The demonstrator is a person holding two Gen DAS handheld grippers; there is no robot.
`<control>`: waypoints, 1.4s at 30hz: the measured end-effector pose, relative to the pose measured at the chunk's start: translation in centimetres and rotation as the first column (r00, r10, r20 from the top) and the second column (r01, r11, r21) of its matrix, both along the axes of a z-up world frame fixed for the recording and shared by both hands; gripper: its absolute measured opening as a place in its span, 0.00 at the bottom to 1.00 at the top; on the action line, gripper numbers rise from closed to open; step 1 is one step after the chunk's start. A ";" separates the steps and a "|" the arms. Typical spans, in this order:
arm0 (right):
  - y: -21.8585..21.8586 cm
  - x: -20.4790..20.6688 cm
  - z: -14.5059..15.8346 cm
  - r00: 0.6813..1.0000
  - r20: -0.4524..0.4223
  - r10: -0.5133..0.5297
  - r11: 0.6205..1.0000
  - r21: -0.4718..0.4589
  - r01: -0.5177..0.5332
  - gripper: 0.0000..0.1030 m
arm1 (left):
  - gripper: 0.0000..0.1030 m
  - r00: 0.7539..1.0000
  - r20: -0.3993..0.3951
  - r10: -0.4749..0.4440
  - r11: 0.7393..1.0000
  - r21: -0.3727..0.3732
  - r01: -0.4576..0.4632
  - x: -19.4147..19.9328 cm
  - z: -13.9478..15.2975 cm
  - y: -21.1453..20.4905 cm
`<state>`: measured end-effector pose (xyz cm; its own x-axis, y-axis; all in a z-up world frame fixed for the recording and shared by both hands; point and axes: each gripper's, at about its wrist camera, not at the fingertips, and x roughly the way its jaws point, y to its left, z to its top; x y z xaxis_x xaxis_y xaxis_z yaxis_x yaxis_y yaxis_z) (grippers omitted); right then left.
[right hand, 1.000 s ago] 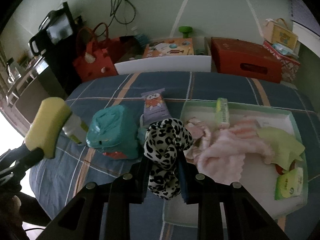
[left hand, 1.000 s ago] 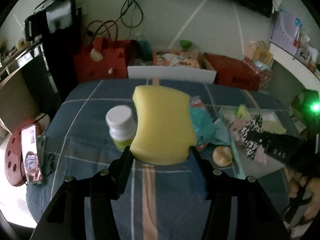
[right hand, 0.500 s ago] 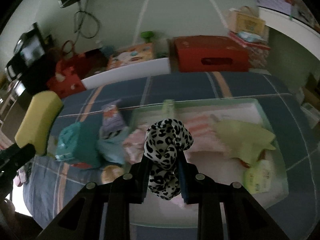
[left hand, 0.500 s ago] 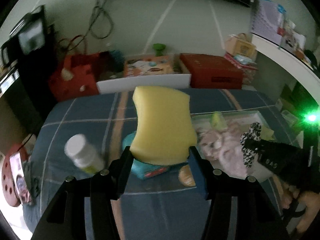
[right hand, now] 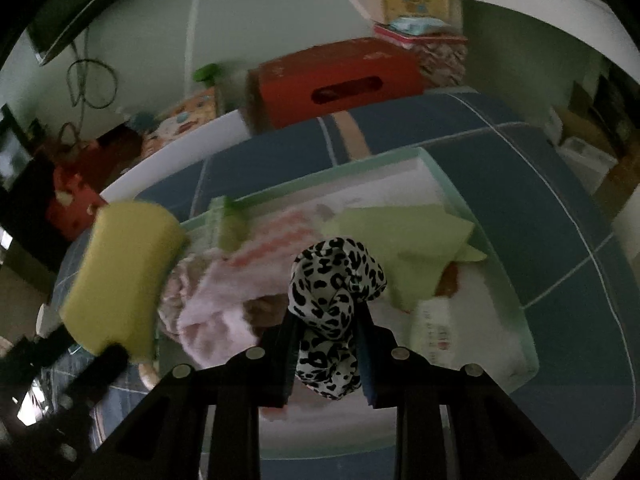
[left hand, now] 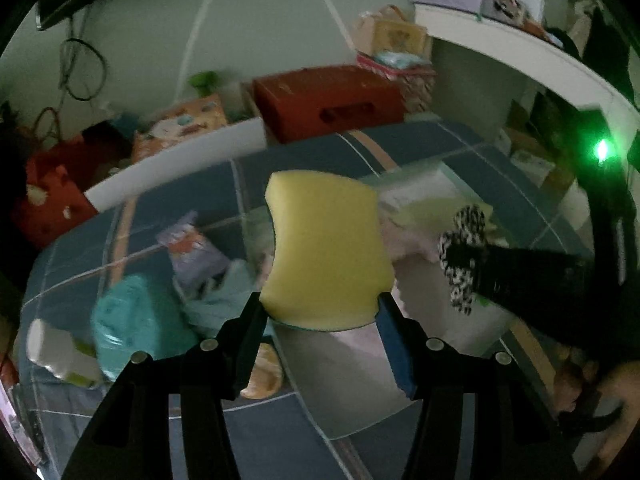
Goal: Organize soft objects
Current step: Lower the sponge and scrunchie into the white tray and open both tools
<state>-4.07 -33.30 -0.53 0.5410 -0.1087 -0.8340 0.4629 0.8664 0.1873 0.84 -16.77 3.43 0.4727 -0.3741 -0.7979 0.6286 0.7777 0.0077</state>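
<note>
Over the plaid bed's tray (right hand: 440, 184), left gripper (left hand: 320, 312) jaws clamp the yellow sponge (left hand: 326, 248) and right gripper (right hand: 326, 356) jaws pinch the leopard scrunchie (right hand: 334, 280); releasing early could drop either outside.

You hold two hand-held grippers: left hand-held gripper (left hand: 320, 312), right hand-held gripper (right hand: 325, 344). One yellow sponge (left hand: 326, 248), one leopard-print cloth (right hand: 334, 300), one tray (right hand: 452, 188). In it: one pink cloth (right hand: 216, 304), one green cloth (right hand: 400, 236). One teal pack (left hand: 132, 328), one white bottle (left hand: 52, 352), one red box (right hand: 336, 80).
</note>
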 end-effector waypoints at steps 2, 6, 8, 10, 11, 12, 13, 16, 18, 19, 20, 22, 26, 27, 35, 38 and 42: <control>-0.2 -0.1 -0.1 1.000 -0.008 -0.007 1.000 -0.003 0.007 0.26 | 0.56 1.000 -0.012 -0.008 1.000 0.003 0.008 -0.2 -0.7 -0.2; -0.3 0.1 -0.4 1.000 -0.024 -0.012 1.000 -0.006 0.012 0.26 | 0.57 0.999 -0.046 -0.017 1.000 0.011 0.017 -0.3 -2.3 -0.5; -0.2 0.2 -0.7 0.999 -0.034 -0.013 1.000 -0.007 0.013 0.26 | 0.57 0.997 -0.072 -0.027 0.999 0.021 0.029 -0.5 -3.2 -0.8; -0.3 0.4 -0.9 0.999 -0.050 -0.015 1.000 -0.008 0.015 0.26 | 0.57 0.995 -0.094 -0.037 0.998 0.038 0.040 -0.8 -4.1 -1.0; -0.3 0.4 -1.1 0.998 -0.058 -0.016 1.000 -0.009 0.016 0.26 | 0.57 0.993 -0.110 -0.039 0.998 0.051 0.045 -0.9 -4.6 -1.1; -0.3 0.5 -1.2 0.998 -0.067 -0.017 1.000 -0.008 0.017 0.26 | 0.57 0.992 -0.124 -0.039 0.997 0.060 0.046 -1.0 -5.1 -1.2; -0.3 0.5 -1.4 0.997 -0.073 -0.017 1.000 -0.009 0.017 0.26 | 0.57 0.989 -0.141 -0.041 0.996 0.067 0.051 -1.1 -5.6 -1.3; -0.2 0.7 -1.6 0.996 -0.090 -0.012 1.000 -0.011 0.011 0.27 | 0.58 0.985 -0.166 -0.044 0.995 0.080 0.058 -1.3 -6.3 -1.6; -0.1 0.9 -1.5 0.996 -0.093 -0.004 1.000 -0.015 0.002 0.27 | 0.59 0.984 -0.171 -0.046 0.995 0.074 0.060 -1.4 -6.3 -1.6; 0.0 0.9 -1.5 0.996 -0.092 0.000 1.000 -0.017 -0.001 0.27 | 0.60 0.984 -0.174 -0.048 0.996 0.065 0.060 -1.4 -6.1 -1.5; 0.2 1.0 -1.5 0.996 -0.091 0.004 1.000 -0.019 -0.006 0.27 | 0.60 0.984 -0.172 -0.046 0.996 0.062 0.058 -1.4 -6.0 -1.5; 0.3 1.0 -1.4 0.996 -0.093 0.007 1.000 -0.025 -0.009 0.27 | 0.62 0.984 -0.171 -0.040 0.997 0.056 0.051 -1.5 -5.7 -1.3; 0.9 1.2 -1.1 0.995 -0.094 0.017 0.999 -0.042 -0.021 0.39 | 0.64 0.986 -0.162 -0.041 0.998 0.039 0.048 -1.2 -4.8 -0.8; 1.0 1.2 -0.9 0.996 -0.090 0.019 0.999 -0.047 -0.023 0.54 | 0.65 0.986 -0.158 -0.043 0.998 0.038 0.049 -1.2 -4.6 -0.9; 1.7 0.7 0.7 0.999 -0.039 0.011 0.996 -0.083 -0.014 0.66 | 0.77 0.992 -0.117 -0.045 0.999 0.008 0.047 -1.5 -2.6 -0.1; 1.8 0.7 1.0 0.999 -0.035 0.004 0.996 -0.092 -0.007 0.68 | 0.89 0.995 -0.102 -0.022 1.000 -0.012 0.021 -1.1 -1.8 0.8; 2.2 0.8 1.4 0.999 -0.030 0.012 0.994 -0.105 -0.016 0.72 | 0.91 0.995 -0.087 0.040 0.998 -0.037 -0.043 -0.2 -0.9 2.4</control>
